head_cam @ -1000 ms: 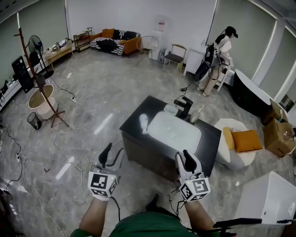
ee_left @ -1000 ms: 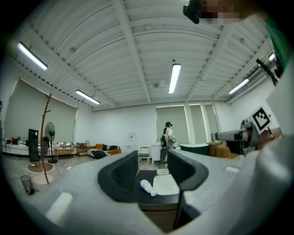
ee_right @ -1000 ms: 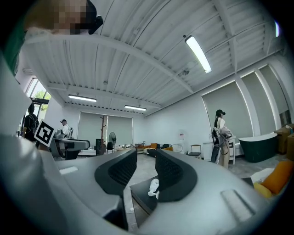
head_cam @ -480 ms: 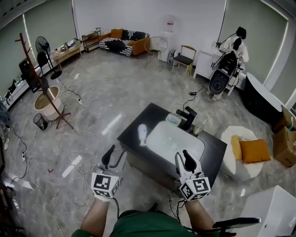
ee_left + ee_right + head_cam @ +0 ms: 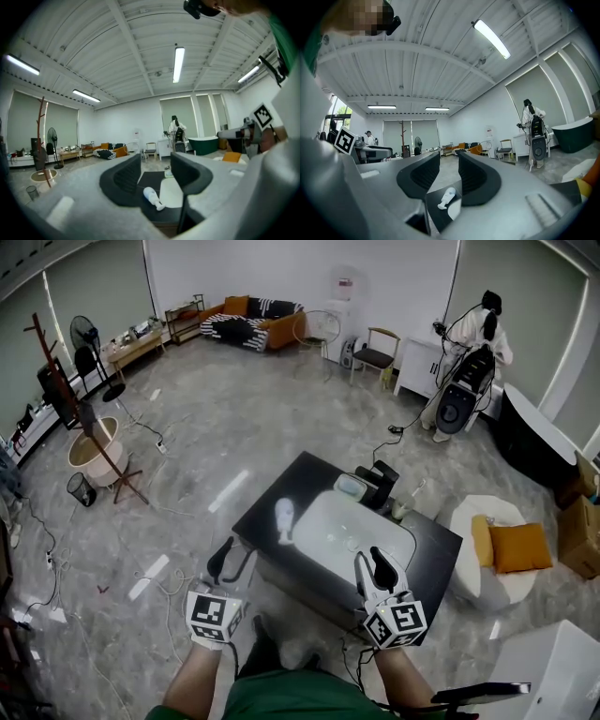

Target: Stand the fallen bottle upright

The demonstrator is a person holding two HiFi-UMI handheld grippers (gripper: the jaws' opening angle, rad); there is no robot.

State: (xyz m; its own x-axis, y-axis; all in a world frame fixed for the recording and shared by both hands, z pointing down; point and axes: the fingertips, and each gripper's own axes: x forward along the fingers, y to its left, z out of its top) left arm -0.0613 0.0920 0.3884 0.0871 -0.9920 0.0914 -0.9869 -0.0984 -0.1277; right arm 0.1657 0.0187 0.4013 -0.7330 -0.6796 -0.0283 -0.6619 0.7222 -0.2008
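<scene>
A white bottle (image 5: 284,519) lies on its side on the left part of a black counter (image 5: 439,542), beside a white basin (image 5: 352,529). Both grippers are held level, short of the counter's near edge. My left gripper (image 5: 230,559) is open and empty, to the near left of the bottle. My right gripper (image 5: 375,563) is open and empty in front of the basin. In the left gripper view the bottle (image 5: 151,197) shows far off between the jaws of the left gripper (image 5: 156,173). The right gripper (image 5: 449,176) frames the bottle (image 5: 446,198) likewise.
A black faucet (image 5: 380,479), a soap dish (image 5: 349,486) and a cup (image 5: 401,510) stand at the counter's far side. A white pouf with an orange cushion (image 5: 506,545) sits to the right. Cables (image 5: 159,568) trail on the floor at left. A person (image 5: 487,329) stands far back.
The counter has come closer as I walk towards it with both grippers held out, jaws unchanged. The person at the back has shifted to the right.
</scene>
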